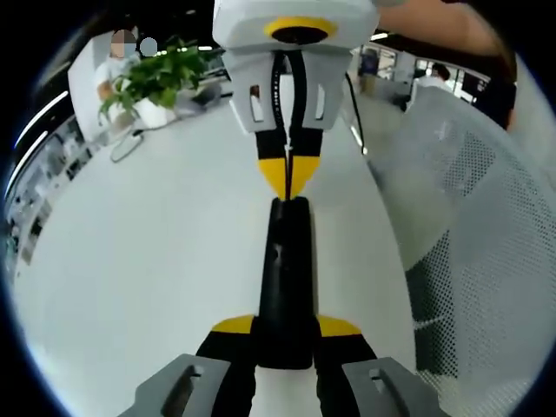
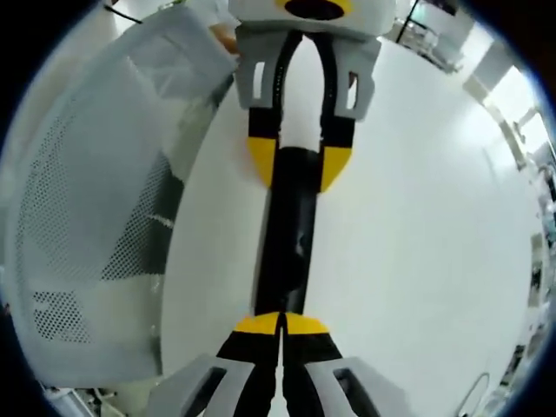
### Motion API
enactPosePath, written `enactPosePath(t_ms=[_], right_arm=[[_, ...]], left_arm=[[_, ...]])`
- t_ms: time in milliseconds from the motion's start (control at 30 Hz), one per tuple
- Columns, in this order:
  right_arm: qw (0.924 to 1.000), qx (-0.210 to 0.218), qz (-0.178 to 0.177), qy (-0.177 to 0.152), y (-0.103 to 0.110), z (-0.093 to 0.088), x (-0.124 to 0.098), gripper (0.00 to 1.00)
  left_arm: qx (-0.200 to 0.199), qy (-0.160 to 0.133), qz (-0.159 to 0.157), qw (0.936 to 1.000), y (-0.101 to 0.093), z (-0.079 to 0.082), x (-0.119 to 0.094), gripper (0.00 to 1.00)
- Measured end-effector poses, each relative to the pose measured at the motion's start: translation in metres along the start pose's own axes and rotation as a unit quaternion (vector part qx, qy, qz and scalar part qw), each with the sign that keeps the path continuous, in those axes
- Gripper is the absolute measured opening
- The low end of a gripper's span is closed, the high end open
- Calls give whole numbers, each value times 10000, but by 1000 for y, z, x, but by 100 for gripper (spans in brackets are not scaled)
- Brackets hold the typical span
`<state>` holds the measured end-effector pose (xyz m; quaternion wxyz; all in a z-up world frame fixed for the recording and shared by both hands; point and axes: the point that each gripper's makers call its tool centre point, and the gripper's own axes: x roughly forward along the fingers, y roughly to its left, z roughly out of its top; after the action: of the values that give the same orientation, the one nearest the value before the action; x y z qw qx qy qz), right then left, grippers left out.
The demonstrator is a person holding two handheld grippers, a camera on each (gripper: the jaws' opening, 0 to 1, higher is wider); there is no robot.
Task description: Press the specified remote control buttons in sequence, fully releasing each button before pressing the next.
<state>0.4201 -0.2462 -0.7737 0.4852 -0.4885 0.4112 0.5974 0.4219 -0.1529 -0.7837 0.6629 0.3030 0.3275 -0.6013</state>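
In the left gripper view, my left tool [image 1: 287, 334] has its jaws spread around the near end of the black remote control [image 1: 287, 287], gripping it by the sides above the white surface [image 1: 139, 261]. The right tool [image 1: 288, 178] comes in from the far side, jaws closed together, tips on the remote's far end. A potted plant [image 1: 152, 82] and a mesh chair [image 1: 486, 226] sit off to the sides.

In the right gripper view, the right tool [image 2: 280, 326], pinched together, rests on the remote's end, so I judge a press is underway. I cannot tell how many presses remain. Nothing blocks the way.
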Motion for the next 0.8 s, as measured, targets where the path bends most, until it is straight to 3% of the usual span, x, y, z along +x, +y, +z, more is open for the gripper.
enactPosePath(t_ms=[800], right_arm=[[9999, 105, 29, -7, 5, 2, 1, 0]], left_arm=[[-40, -296, 53, 9995, 0, 0, -1, 24]])
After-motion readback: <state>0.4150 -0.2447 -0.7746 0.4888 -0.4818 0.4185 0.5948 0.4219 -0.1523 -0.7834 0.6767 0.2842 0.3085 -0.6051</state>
